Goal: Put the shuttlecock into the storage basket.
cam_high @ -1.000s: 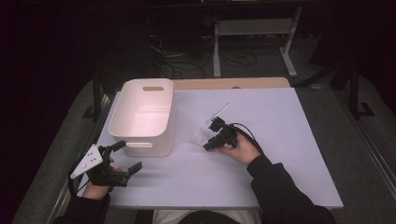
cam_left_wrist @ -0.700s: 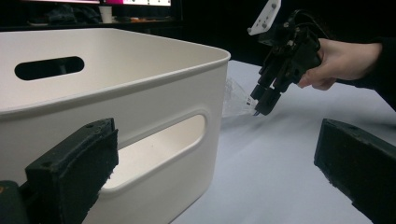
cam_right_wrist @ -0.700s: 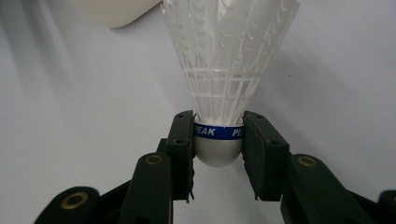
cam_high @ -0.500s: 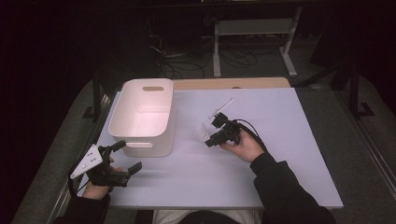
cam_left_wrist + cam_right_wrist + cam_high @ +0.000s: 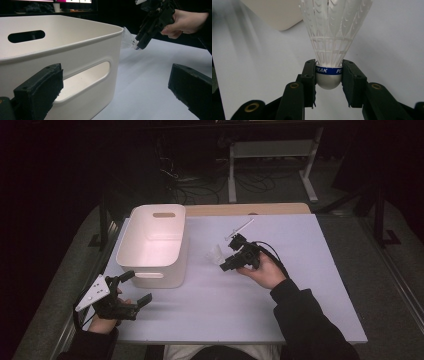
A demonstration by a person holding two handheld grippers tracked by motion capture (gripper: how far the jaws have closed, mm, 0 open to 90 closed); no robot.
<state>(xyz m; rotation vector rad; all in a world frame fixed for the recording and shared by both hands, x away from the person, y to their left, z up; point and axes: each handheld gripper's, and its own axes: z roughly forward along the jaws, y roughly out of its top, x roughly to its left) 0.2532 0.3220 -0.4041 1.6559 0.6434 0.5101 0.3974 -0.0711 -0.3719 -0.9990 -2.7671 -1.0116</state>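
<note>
White plastic shuttlecock sat clamped by its cork base in the right gripper, skirt pointing away, above the table, near the bin. Left gripper gaped empty.

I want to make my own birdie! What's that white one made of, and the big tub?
The birdie looks like white plastic: a moulded net skirt, with a smooth, slightly shiny rounded cap. The tub seems matte cream plastic, with smooth rounded walls.

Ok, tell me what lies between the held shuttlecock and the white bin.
Nothing: in the high view only bare table separates the shuttlecock, clamped in the right gripper, from the white bin. The left gripper view shows the same open gap.
</note>
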